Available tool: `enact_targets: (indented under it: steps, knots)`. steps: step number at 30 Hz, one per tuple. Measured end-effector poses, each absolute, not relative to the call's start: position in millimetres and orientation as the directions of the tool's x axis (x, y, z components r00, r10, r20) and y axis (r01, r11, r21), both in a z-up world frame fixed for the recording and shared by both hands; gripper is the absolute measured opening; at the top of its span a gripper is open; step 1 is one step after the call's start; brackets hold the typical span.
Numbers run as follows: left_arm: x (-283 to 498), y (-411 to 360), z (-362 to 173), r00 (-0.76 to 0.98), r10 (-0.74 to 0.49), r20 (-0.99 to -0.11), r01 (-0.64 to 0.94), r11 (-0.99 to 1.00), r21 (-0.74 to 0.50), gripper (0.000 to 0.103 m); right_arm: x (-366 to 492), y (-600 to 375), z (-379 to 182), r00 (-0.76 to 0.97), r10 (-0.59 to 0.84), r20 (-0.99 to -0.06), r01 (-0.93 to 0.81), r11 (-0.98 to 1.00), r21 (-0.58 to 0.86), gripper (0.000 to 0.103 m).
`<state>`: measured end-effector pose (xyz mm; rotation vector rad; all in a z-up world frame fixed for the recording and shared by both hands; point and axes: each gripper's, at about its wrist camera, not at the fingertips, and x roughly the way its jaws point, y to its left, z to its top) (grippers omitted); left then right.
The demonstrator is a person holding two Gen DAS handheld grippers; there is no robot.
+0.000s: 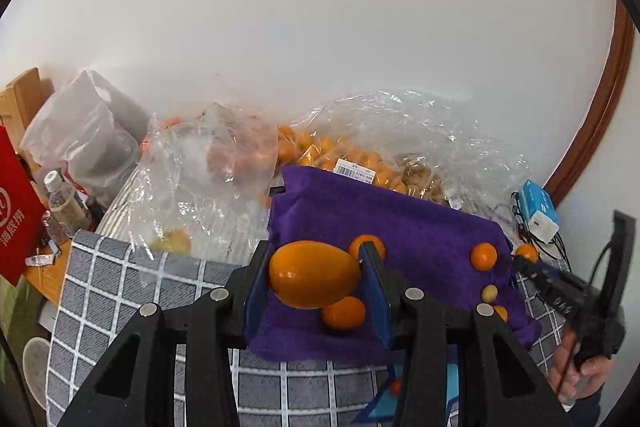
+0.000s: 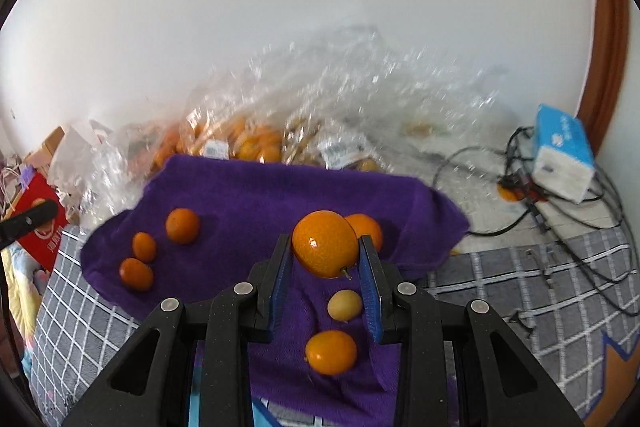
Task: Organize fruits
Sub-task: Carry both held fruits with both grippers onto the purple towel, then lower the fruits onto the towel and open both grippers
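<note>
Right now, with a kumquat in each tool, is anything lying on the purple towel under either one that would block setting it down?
Yes. Under the left tool an orange kumquat lies on the purple towel. Under the right tool lie a pale yellow fruit and another kumquat.

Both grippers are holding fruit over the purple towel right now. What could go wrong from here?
1. The left gripper pinches its oval kumquat only at the ends, so it may slip out.
2. A fruit dropped on the purple towel could roll off.
3. The right gripper holds its kumquat above loose fruit; lowering blindly may scatter them.
</note>
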<state>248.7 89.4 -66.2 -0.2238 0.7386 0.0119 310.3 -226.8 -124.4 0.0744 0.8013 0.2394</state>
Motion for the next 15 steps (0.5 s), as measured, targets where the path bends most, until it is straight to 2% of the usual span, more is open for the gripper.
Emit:
enact_targets:
  steps: [9, 15]
  knots:
    - [275, 90, -97, 0.698, -0.097, -0.709, -0.083, 0.973, -0.214, 0.042, 335, -202, -173, 0.578, 0.257, -0.774, -0.233, 0.961, 0.145, 0.032]
    - [288, 77, -114, 0.666, -0.129, -0.735, -0.050, 0.975, -0.216, 0.042, 336, -195, -182, 0.576, 0.247, -0.780, -0.246, 0.961, 0.122, 0.033]
